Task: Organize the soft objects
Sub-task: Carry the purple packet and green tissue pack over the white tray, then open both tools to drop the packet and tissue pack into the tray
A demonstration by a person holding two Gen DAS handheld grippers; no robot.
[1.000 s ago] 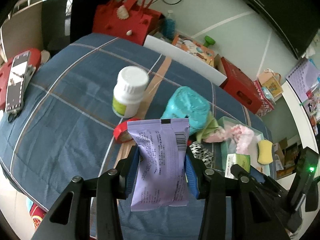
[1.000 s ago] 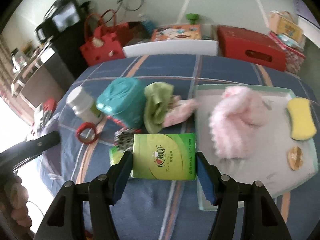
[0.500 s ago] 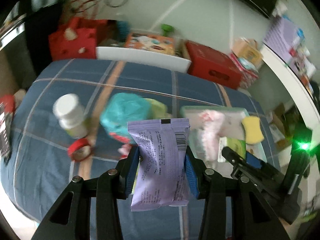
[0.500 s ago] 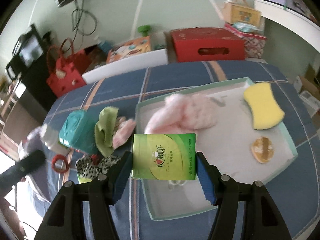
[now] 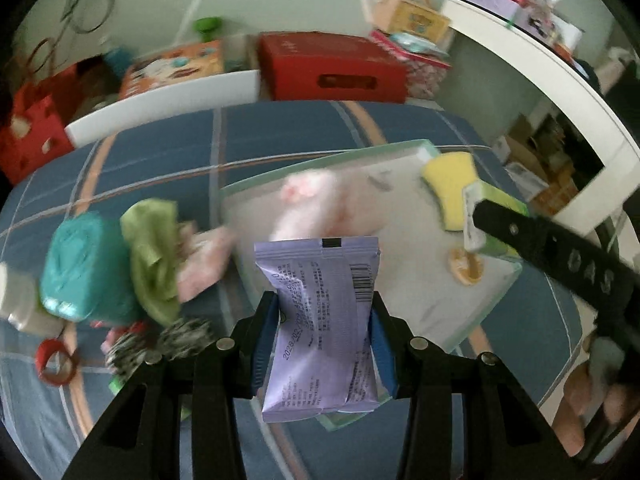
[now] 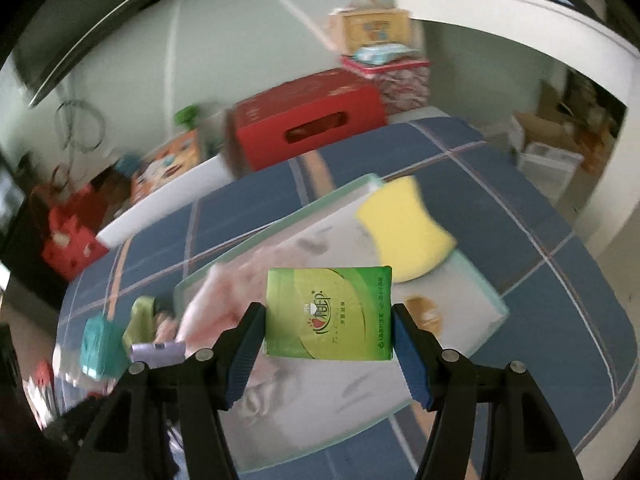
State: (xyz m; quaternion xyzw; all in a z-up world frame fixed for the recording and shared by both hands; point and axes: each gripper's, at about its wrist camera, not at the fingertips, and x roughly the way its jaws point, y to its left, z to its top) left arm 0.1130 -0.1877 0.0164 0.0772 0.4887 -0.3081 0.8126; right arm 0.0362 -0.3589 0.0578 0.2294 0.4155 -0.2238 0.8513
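Observation:
My left gripper [image 5: 325,346] is shut on a lilac tissue pack [image 5: 320,328], held above the near edge of a pale green-rimmed tray [image 5: 496,304]. My right gripper [image 6: 329,350] is shut on a green tissue pack [image 6: 329,314] over the same tray [image 6: 486,298]. In the tray lie a pink fluffy cloth [image 5: 316,200], a yellow sponge [image 6: 404,232] and a small brown round piece [image 5: 466,270]. The right gripper with its green pack [image 5: 494,220] shows at the right of the left wrist view. The lilac pack [image 6: 158,352] shows at the lower left of the right wrist view.
Left of the tray on the blue plaid bed [image 5: 160,152] lie a teal pouch [image 5: 80,272], a green cloth [image 5: 154,248], a pink cloth, a leopard-print item [image 5: 176,338], a red tape ring [image 5: 56,362] and a white bottle. Red boxes [image 5: 332,66] stand behind the bed.
Both grippers swung right across the bed with their packs, from over the pile of loose items to over the tray. Both wrists rolled; both views are motion-blurred.

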